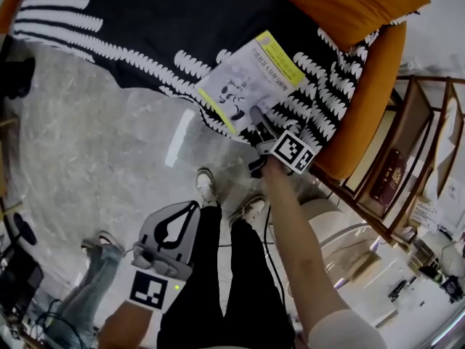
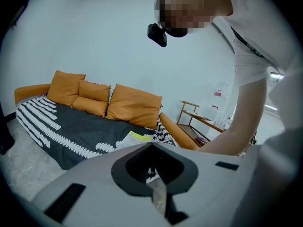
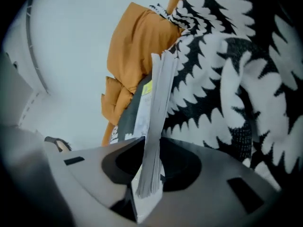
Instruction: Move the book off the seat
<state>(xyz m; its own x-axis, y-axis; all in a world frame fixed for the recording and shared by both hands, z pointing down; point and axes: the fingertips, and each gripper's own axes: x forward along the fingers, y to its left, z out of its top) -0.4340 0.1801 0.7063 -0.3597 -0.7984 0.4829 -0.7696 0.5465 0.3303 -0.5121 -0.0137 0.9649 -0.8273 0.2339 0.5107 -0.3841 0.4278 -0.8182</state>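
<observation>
The book (image 1: 251, 78), white with a yellow strip on its cover, lies on the black-and-white patterned throw (image 1: 131, 13) over the orange sofa's seat. My right gripper (image 1: 256, 120) is at the book's near edge, one finger lying on the cover. In the right gripper view the book (image 3: 158, 103) runs edge-on between the jaws of the right gripper (image 3: 149, 186), which are shut on its page edge. My left gripper (image 1: 194, 207) hangs low over the floor, shut and holding nothing. In the left gripper view the left gripper (image 2: 158, 190) points toward the sofa and the book (image 2: 137, 137).
Orange cushions (image 2: 135, 103) line the sofa's back. A wooden side shelf (image 1: 407, 151) with a dark red book (image 1: 389, 174) stands right of the sofa arm (image 1: 370, 100). My legs and shoes (image 1: 207, 184) stand on the marble floor; another person's leg (image 1: 98, 271) is at lower left.
</observation>
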